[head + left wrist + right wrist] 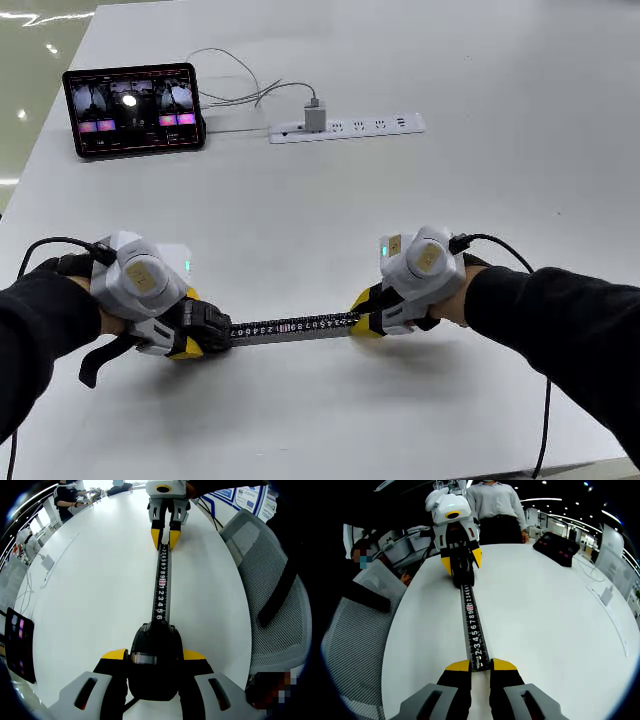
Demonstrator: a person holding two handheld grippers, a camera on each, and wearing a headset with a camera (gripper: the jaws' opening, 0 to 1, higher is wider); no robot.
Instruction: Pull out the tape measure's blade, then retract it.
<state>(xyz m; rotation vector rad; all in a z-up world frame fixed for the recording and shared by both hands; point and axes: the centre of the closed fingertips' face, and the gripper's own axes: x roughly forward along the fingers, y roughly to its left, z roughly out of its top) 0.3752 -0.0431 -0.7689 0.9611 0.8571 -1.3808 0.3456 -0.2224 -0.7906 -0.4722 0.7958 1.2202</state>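
A black tape measure case (152, 655) sits between the jaws of my left gripper (205, 332), which is shut on it just above the white table (330, 200). Its dark numbered blade (292, 327) runs out flat over the table toward the right. My right gripper (362, 312) is shut on the blade's free end. In the left gripper view the blade (161, 582) stretches away to the right gripper (165, 536). In the right gripper view the blade (472, 630) leads from my right gripper (480, 666) to the case (462, 571) in the left gripper (461, 560).
A tablet (134, 109) with a lit screen stands at the far left of the table. A white power strip (345, 127) with a plugged charger and cables lies at the back. A mesh chair (272, 605) stands at the table's edge, and people stand beyond the table (495, 505).
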